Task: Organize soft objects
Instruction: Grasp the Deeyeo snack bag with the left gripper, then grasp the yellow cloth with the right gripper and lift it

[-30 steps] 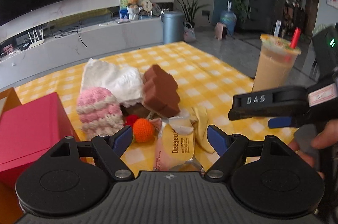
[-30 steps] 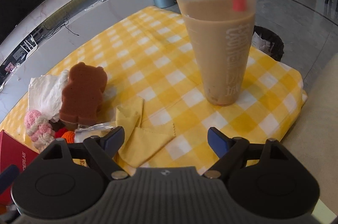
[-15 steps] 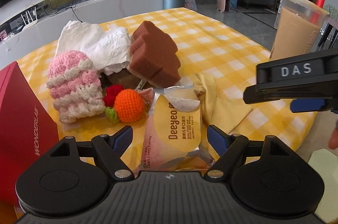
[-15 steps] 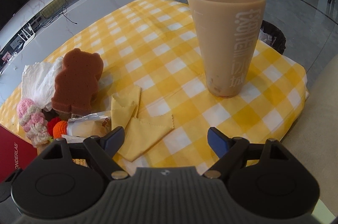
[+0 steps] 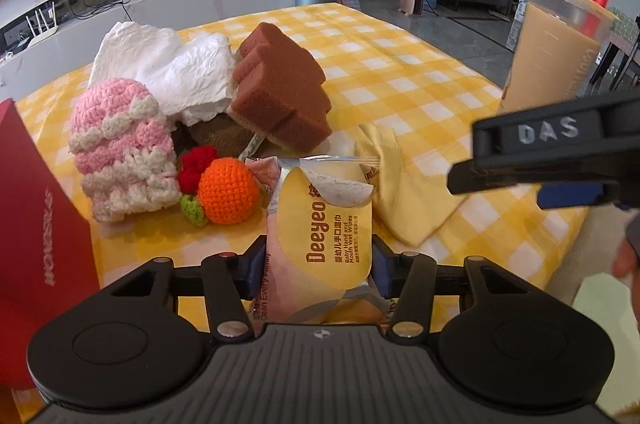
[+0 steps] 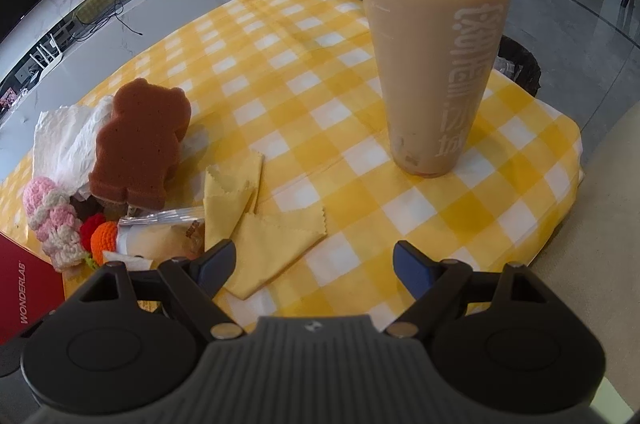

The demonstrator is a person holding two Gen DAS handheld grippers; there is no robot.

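**Left fingers at the wipes pack, right gripper spread above the cloth**

While the left wrist view shows the left gripper [image 5: 318, 264] with its blue pads against both sides of the Deeyeo wet wipes pack [image 5: 320, 220], the pack's near end is hidden behind the gripper body. Beyond it lie a crocheted orange [image 5: 227, 191], a pink crocheted hat [image 5: 120, 151], a white tissue [image 5: 168, 67] and a brown sponge [image 5: 280, 91], which covers something dark I cannot identify. A red box [image 5: 36, 236] is cut off at the left edge. The right gripper [image 5: 540, 159] intrudes from the right, only partly visible.

From the right wrist view, the right gripper [image 6: 314, 264] has its fingers wide apart, holding nothing, above a yellow cloth [image 6: 264, 236] on the checked tablecloth [image 6: 320, 103]. A milk tea cup [image 6: 436, 63] stands well beyond, its lid cropped at the top
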